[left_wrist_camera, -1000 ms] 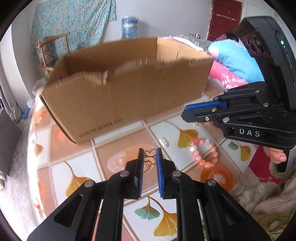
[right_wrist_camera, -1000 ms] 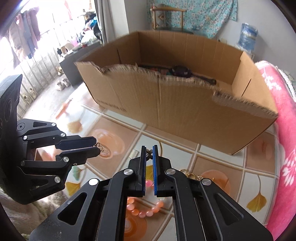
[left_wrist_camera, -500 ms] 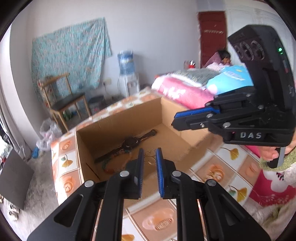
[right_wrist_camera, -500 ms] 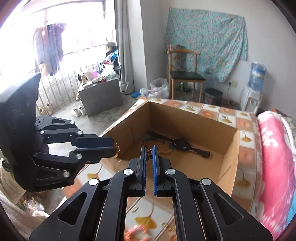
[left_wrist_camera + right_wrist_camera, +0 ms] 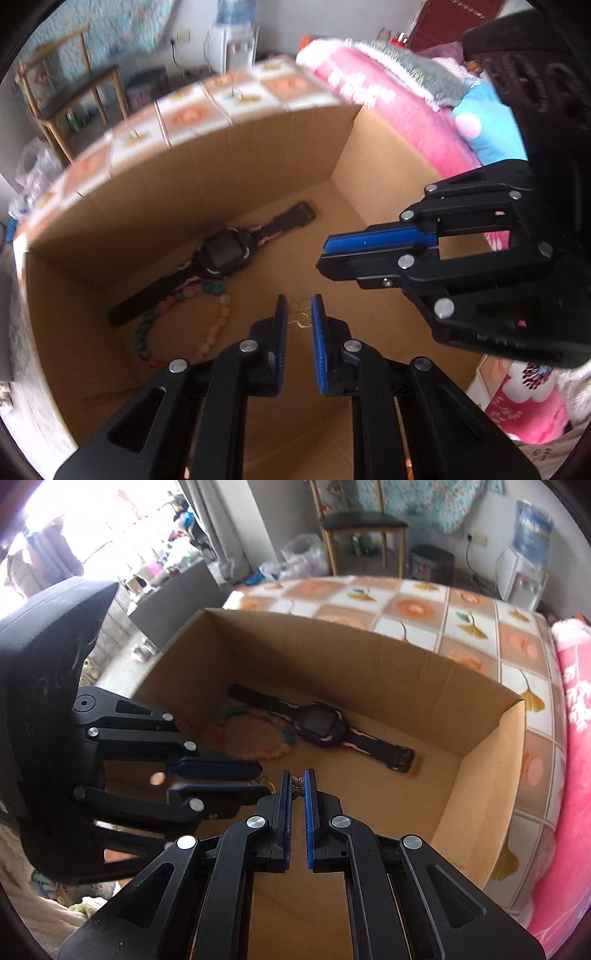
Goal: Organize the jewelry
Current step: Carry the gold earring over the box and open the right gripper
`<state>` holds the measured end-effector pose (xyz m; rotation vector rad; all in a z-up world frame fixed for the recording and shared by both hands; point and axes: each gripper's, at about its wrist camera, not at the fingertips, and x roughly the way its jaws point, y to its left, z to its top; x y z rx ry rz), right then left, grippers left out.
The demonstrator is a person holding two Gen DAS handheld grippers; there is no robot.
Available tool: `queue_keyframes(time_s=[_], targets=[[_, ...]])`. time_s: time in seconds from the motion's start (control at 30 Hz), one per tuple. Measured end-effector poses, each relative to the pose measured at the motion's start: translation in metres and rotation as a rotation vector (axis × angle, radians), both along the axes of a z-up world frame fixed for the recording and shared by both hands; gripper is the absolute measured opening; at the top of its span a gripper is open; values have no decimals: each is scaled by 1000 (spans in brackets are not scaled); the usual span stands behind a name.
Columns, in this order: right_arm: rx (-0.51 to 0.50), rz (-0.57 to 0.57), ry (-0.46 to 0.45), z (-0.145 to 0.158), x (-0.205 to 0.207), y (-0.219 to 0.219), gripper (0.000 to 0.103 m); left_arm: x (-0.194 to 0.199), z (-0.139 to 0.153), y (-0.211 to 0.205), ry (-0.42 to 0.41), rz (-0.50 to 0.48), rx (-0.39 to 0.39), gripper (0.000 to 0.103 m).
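Observation:
Both grippers hover over an open cardboard box point(image 5: 207, 184) point(image 5: 480, 775). My left gripper point(image 5: 298, 314) is shut on a thin gold butterfly pendant point(image 5: 300, 313). My right gripper point(image 5: 297, 786) is shut on a small bronze butterfly charm point(image 5: 297, 787); it also shows in the left wrist view point(image 5: 325, 258), to the right of the left one. On the box floor lie a black watch point(image 5: 221, 256) point(image 5: 321, 725) and a beaded bracelet point(image 5: 177, 325) point(image 5: 258, 734).
The box sits on a table with an orange and white ginkgo-leaf cloth point(image 5: 461, 620). A pink bed cover point(image 5: 388, 103) lies to the right. A wooden chair point(image 5: 362, 524) and a water dispenser point(image 5: 524, 554) stand behind.
Both grippers, each with its piece, rose from the tabletop over the box wall and now tilt down into the box. The box interior fills both views.

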<state>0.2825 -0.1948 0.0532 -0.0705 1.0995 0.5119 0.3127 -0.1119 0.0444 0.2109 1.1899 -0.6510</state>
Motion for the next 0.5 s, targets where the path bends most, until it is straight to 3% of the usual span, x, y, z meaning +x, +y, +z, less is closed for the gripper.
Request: queue_keyframes(time_s=[0.2, 0.5], targets=[[4, -22, 11, -4, 14, -9, 8, 28, -19, -3, 103, 42, 33, 13], [25, -53, -14, 5, 3, -20, 9, 35, -19, -3, 115, 69, 19, 19]])
